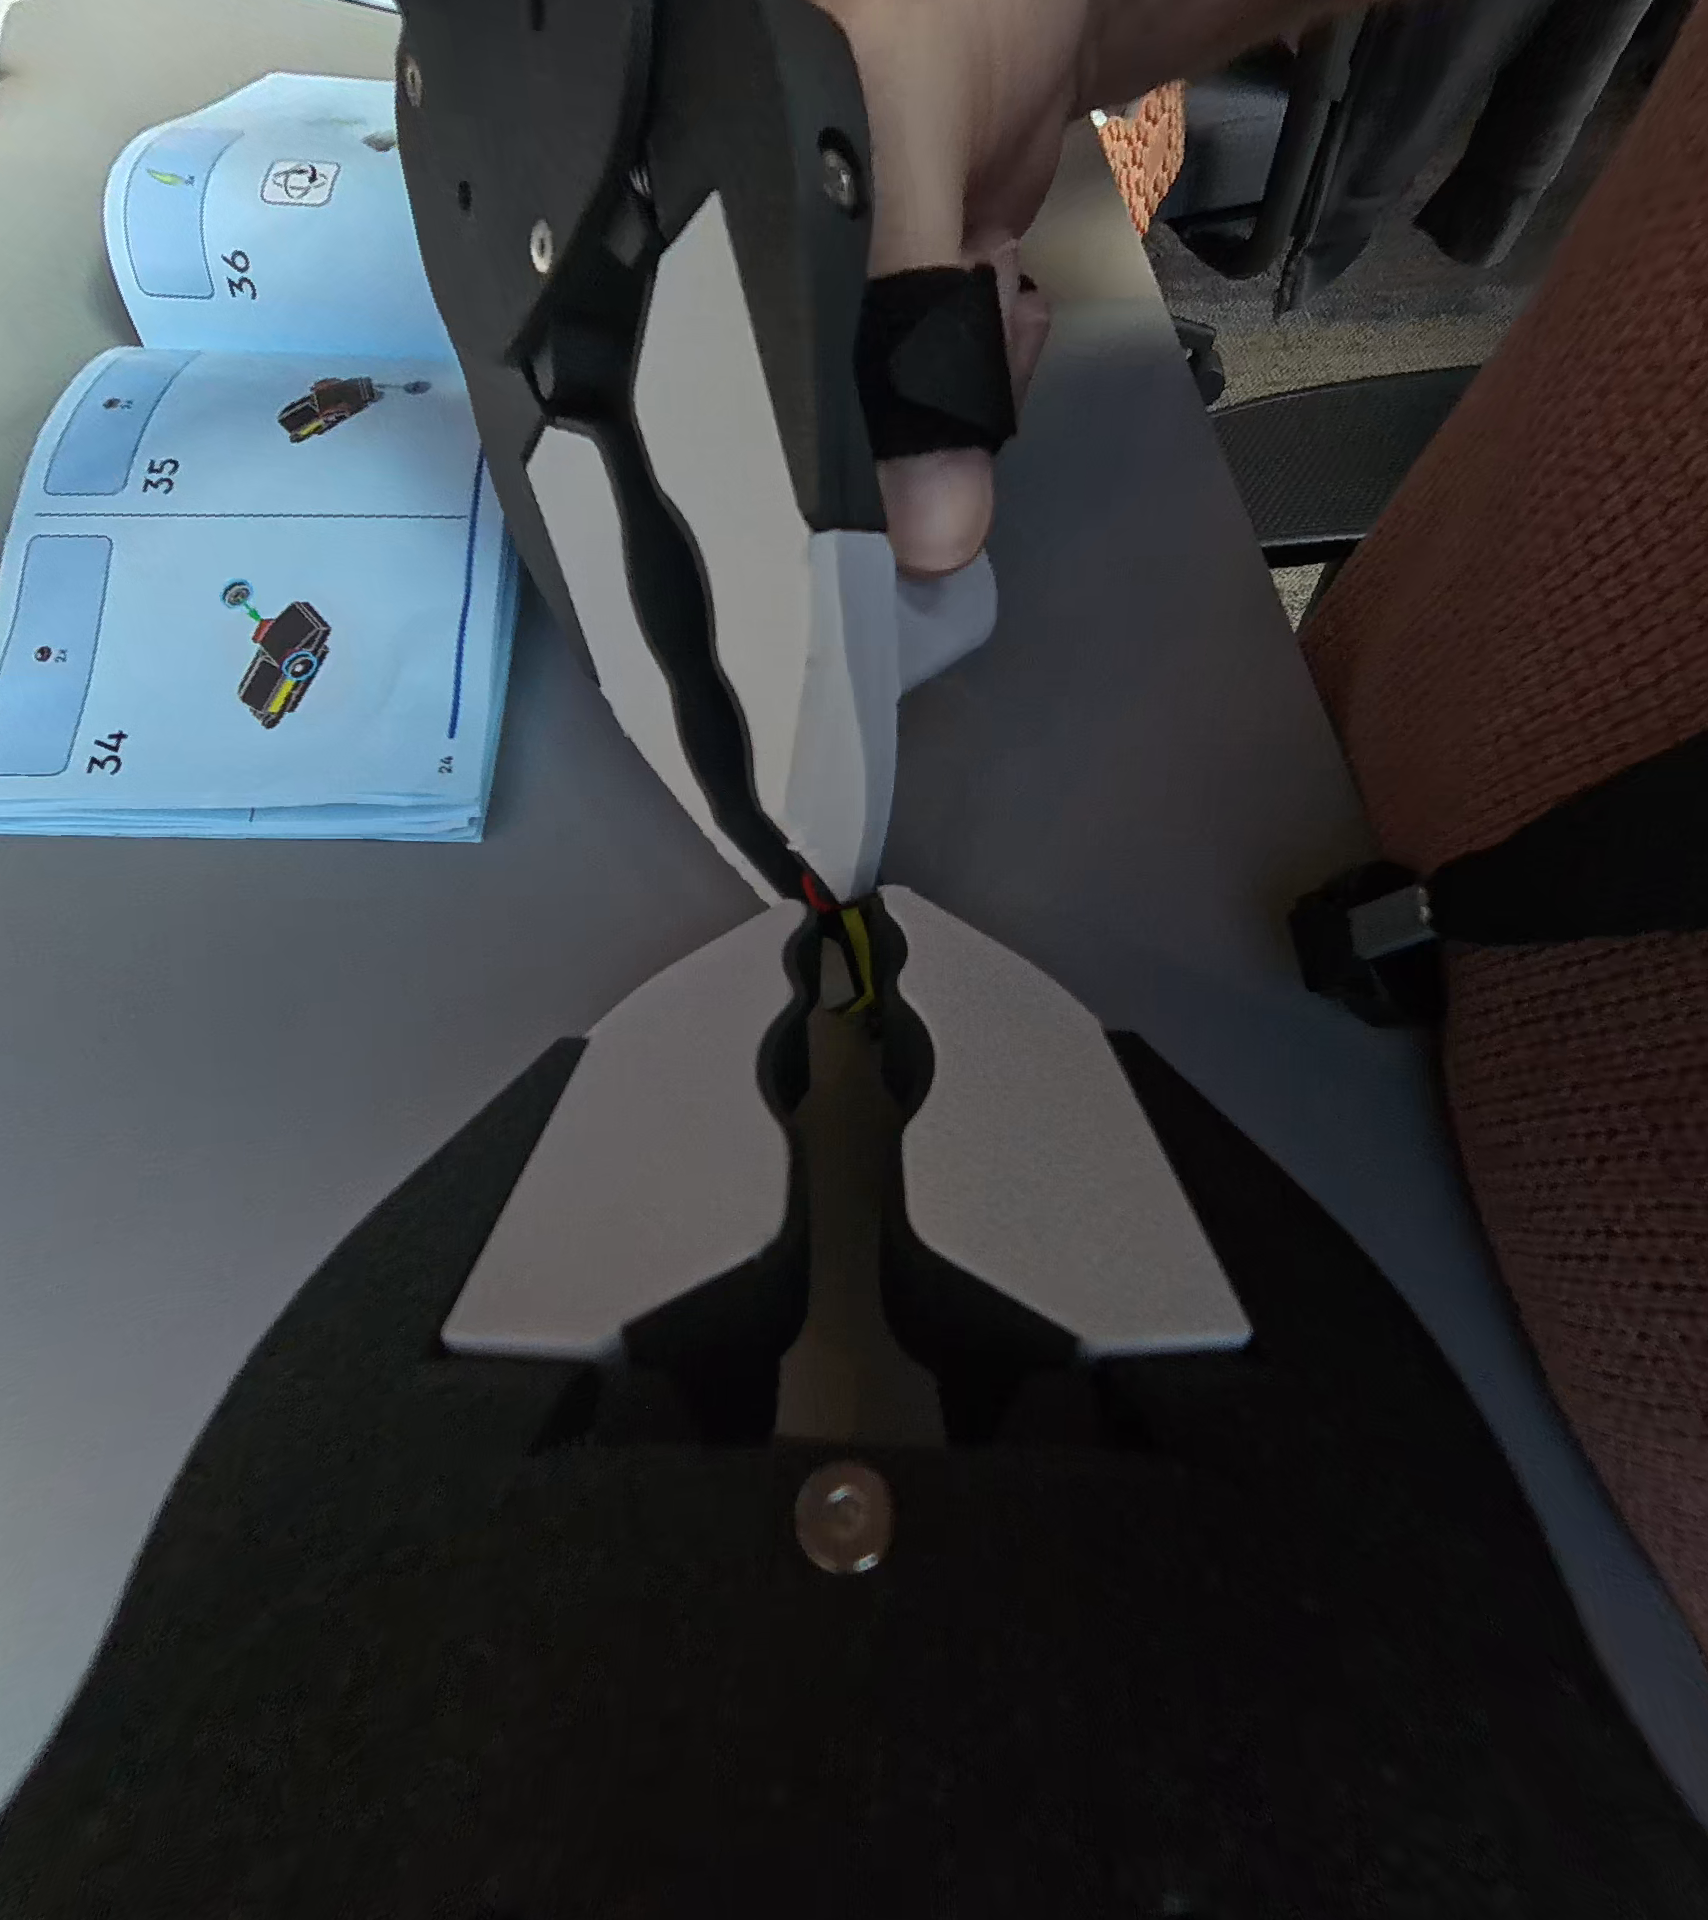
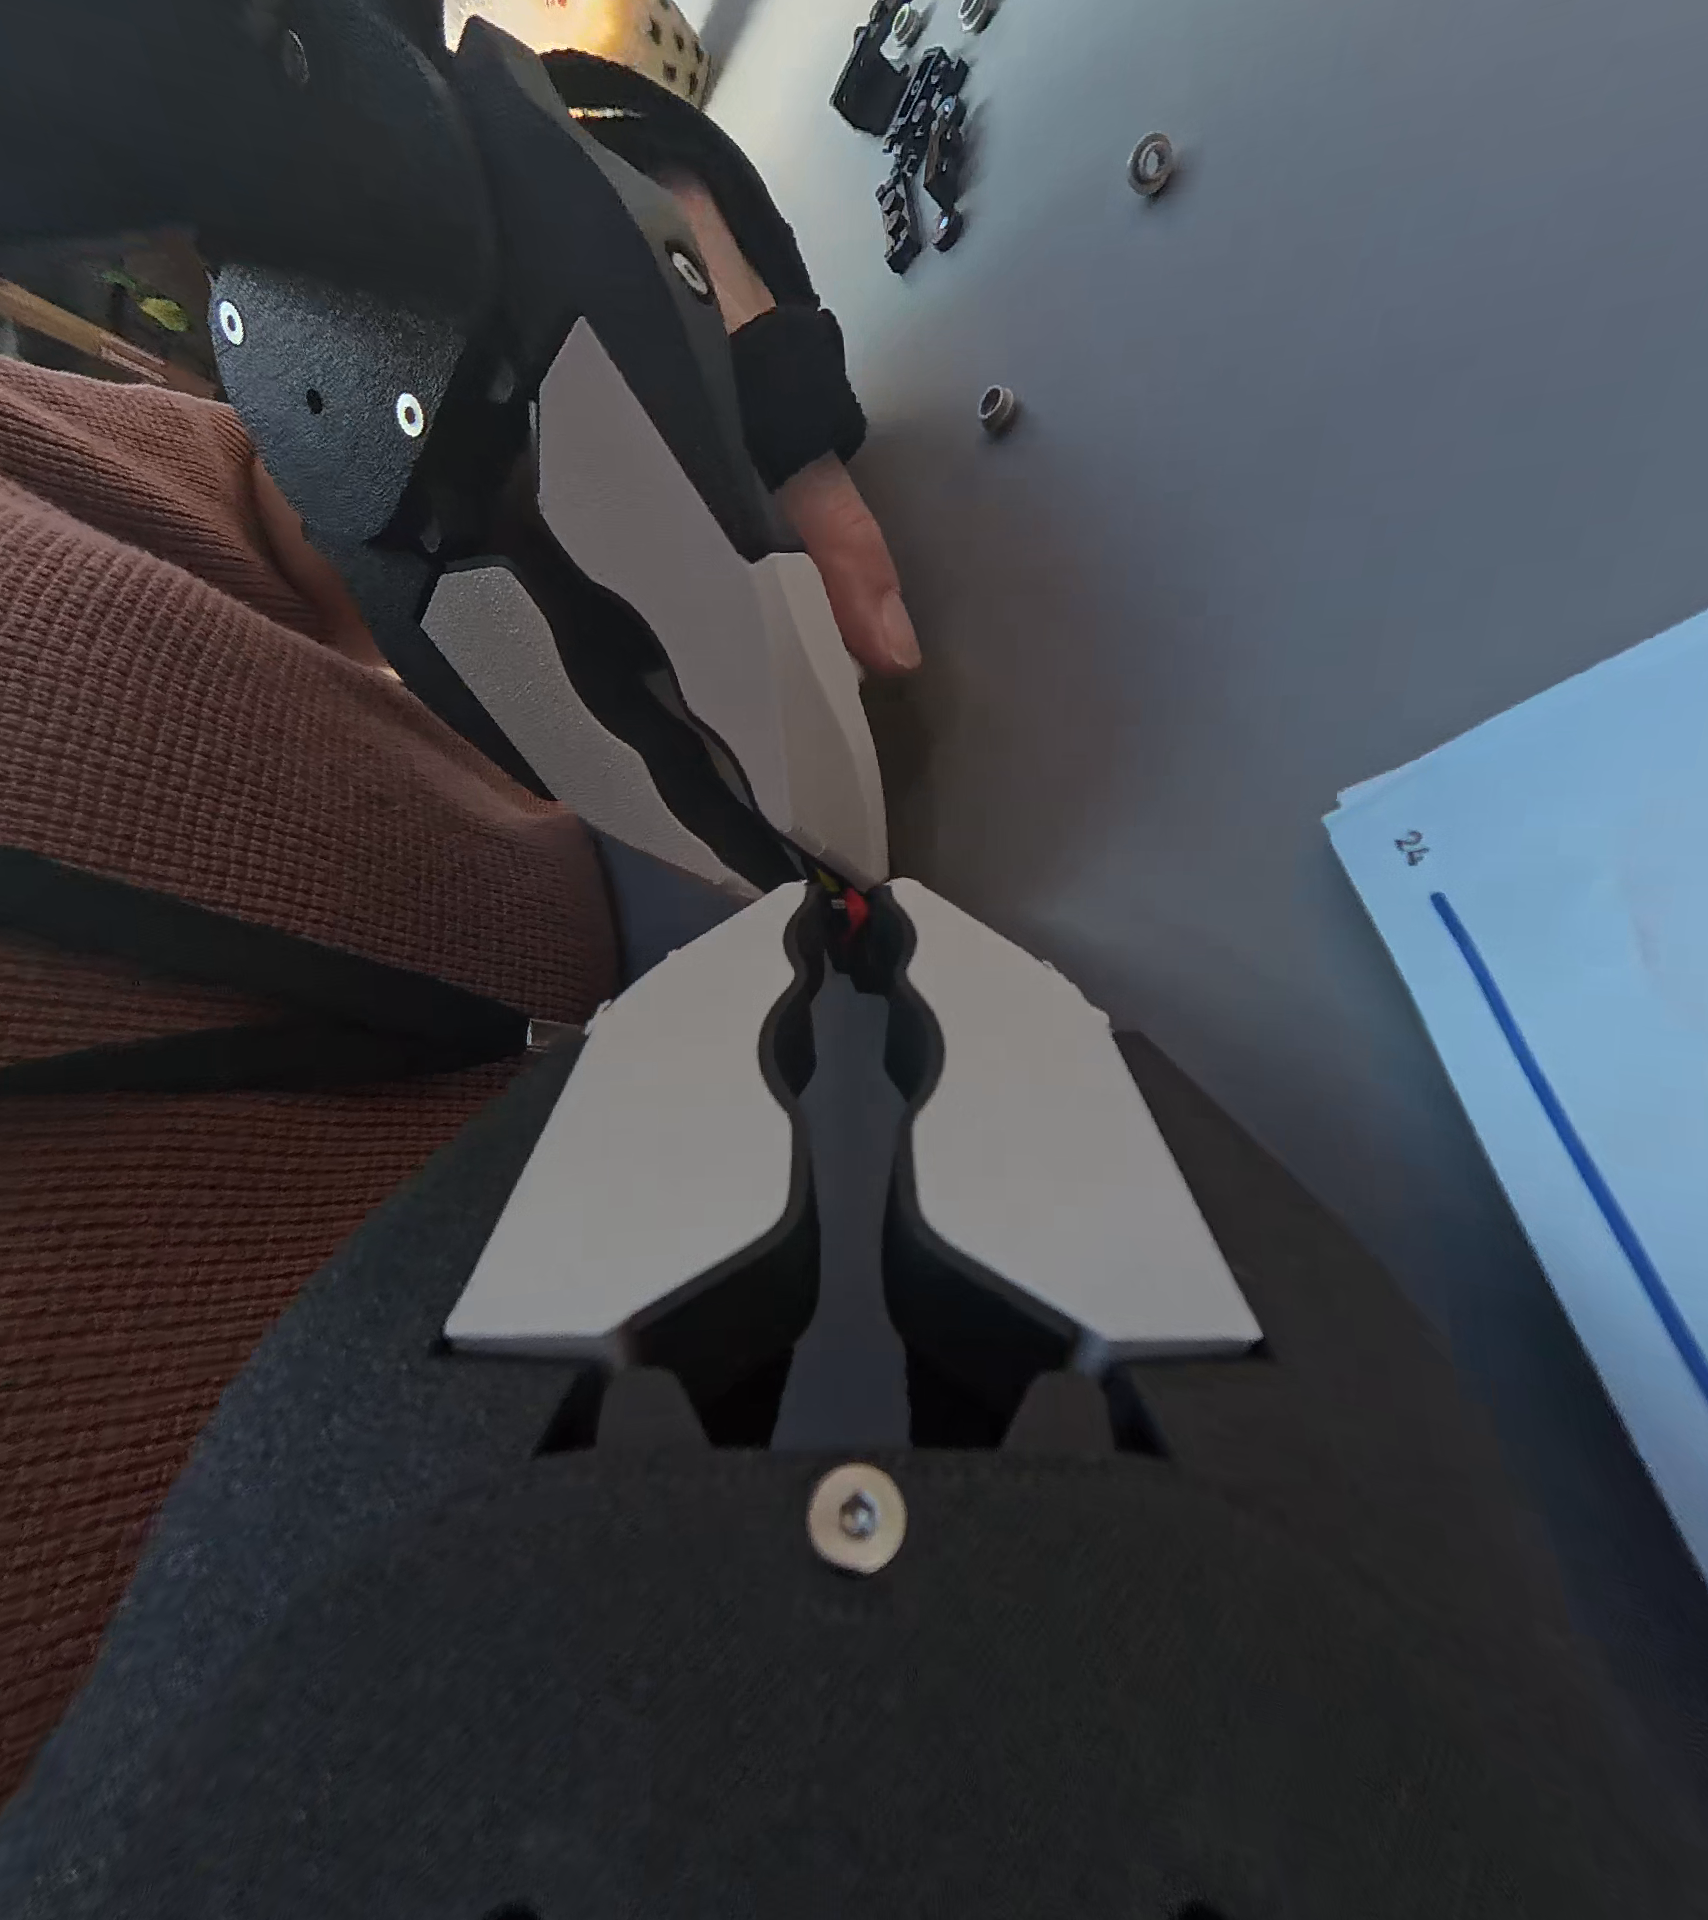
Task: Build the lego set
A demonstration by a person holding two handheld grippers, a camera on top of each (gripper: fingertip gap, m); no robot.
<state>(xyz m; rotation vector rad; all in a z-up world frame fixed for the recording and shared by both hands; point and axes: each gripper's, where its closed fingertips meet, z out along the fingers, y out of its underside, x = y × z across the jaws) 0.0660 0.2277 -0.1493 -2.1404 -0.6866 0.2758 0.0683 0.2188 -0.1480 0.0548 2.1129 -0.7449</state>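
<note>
Tip to tip above the table point(image 1: 206, 1039), the left gripper point(image 1: 845, 971) and right gripper point(image 2: 850, 925) both clench the small black, yellow and red model point(image 1: 855, 961), apparently pressing a part home. At ten o'clock the booklet point(image 1: 237, 582) lies open; next comes fetching a loose ring point(image 2: 1152, 164) at one o'clock in the right view, beside the black pieces point(image 2: 917, 125).

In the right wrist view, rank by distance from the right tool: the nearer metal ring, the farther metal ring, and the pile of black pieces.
From the right tool:
1. Nearer metal ring, up right.
2. Farther metal ring, higher right.
3. Pile of black pieces, top; nearly level with the farther ring, hard to separate.
</note>
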